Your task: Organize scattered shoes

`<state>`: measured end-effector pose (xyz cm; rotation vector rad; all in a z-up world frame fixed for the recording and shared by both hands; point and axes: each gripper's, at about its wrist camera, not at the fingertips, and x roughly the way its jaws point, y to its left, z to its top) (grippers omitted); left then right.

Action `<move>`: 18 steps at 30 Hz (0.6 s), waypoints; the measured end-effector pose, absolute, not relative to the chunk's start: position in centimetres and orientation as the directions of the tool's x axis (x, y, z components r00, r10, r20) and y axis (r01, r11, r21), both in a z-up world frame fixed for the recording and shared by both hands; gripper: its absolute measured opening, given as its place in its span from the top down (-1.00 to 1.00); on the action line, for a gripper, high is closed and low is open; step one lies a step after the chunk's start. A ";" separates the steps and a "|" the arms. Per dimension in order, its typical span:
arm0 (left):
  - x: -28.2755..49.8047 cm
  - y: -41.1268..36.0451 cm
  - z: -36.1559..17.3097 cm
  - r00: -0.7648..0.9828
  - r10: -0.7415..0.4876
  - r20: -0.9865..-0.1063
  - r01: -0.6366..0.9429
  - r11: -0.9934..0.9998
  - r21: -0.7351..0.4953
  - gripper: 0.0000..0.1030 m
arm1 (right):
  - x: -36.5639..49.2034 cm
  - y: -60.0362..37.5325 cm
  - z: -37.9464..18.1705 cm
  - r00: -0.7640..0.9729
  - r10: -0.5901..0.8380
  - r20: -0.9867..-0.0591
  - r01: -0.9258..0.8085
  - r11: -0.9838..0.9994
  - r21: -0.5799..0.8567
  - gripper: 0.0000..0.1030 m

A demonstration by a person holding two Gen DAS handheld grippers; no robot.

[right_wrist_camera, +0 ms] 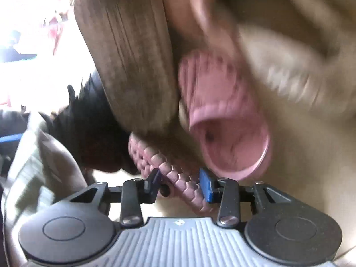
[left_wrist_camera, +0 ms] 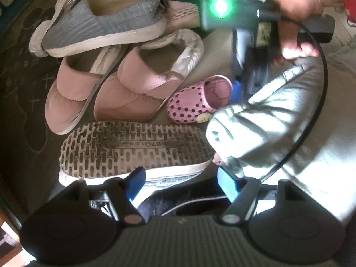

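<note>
The step in hand is judged to be gathering loose shoes into the row in the left wrist view, where a pair is taken from 2 sides at once. At the left of that view a dark patterned mat is seen. On it lie a grey knit slipper with a white rubber rim and 2 pink quilted slippers, puffy and satin-like, side by side. Below them a grey shoe is turned up, showing a worn, slotted tread. The left gripper is spread around its heel end; whether the pads press on it cannot be told. Right of centre lies a small pink clog, smooth moulded foam pierced with round holes. In the blurred right wrist view, a brown ribbed sole fills the upper left. At lower centre the right gripper appears pinched on a pink honeycomb sole, judged to be the clog's mate. The pink clog lies just beyond, its opening toward the camera. The next move calls for a firm pinch on the thin, springy sole. The mate should then be set upright beside the clog.
</note>
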<state>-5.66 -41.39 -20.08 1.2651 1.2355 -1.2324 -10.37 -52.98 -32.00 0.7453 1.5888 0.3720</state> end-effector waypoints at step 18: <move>-1.6 -41.1 -19.1 0.114 0.020 -0.993 0.981 0.156 0.115 -0.47 | -7.5 -57.5 -29.7 -0.046 0.421 -0.906 0.162 0.898 0.409 0.09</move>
